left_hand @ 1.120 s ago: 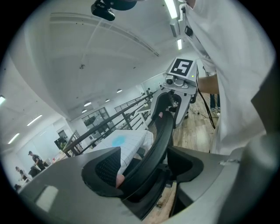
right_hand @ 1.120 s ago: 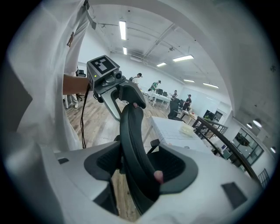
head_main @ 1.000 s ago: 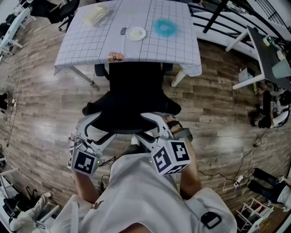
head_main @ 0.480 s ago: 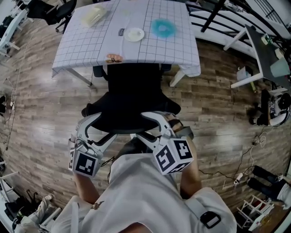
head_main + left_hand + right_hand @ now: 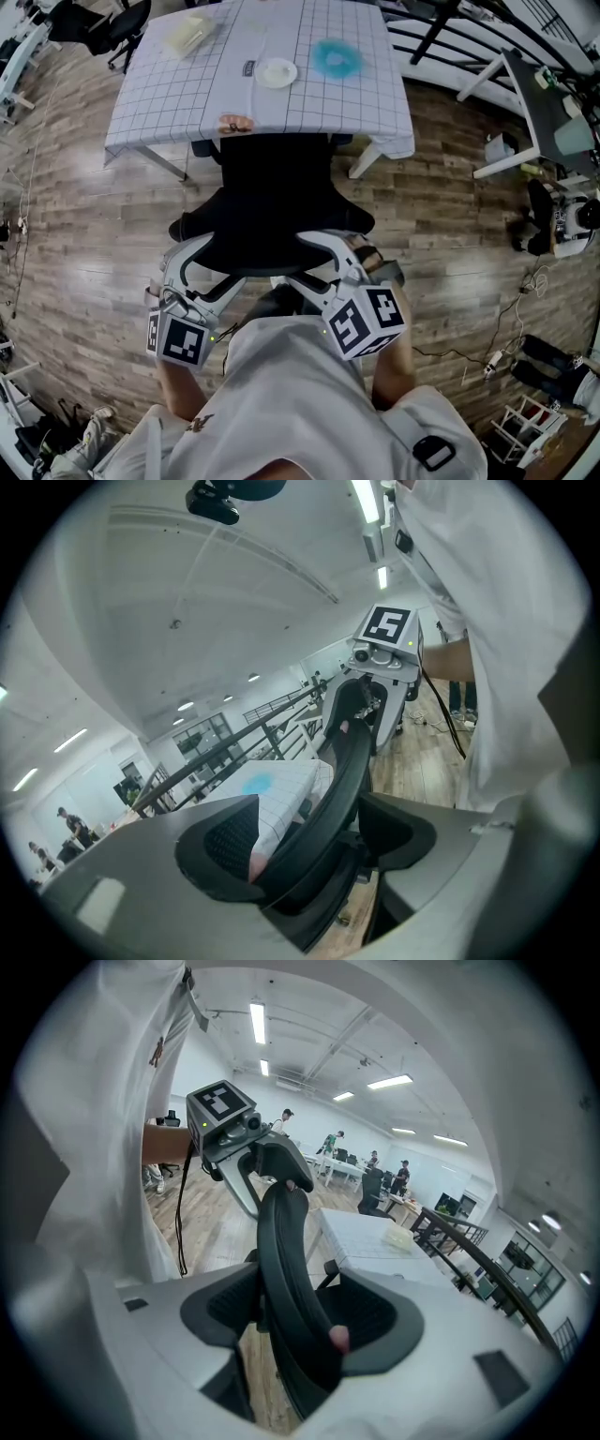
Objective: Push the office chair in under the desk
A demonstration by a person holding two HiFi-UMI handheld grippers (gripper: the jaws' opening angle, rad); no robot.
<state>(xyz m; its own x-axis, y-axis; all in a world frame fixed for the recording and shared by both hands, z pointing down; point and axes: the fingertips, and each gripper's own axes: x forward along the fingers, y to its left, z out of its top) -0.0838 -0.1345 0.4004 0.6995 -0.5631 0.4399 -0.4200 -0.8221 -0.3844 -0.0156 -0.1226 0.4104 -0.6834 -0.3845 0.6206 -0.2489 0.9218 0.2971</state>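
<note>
**Chair partly under the table, both grippers astride its backrest**

Head view: the office chair stands on the wooden floor. The front of its seat is hidden under the near edge of the table and its backrest faces the person. The left gripper and the right gripper sit on the backrest's top rim, one toward each end. A white plate lies on the table's checked cloth.

Left gripper view: the jaws stand spread with the dark rim running between them. A gap shows on one side, so the rim is straddled, not pinched.

Right gripper view: here too the jaws are wide apart around the rim, and floor shows between one pad and the backrest.

Judged from this, most of the chair has yet to go under. With neither gripper clamped, an uneven shove could let the rim slide out of the jaws. It could also swing the chair so that its side catches a table leg, and a hard bump could jolt the table and shift the plate
</note>
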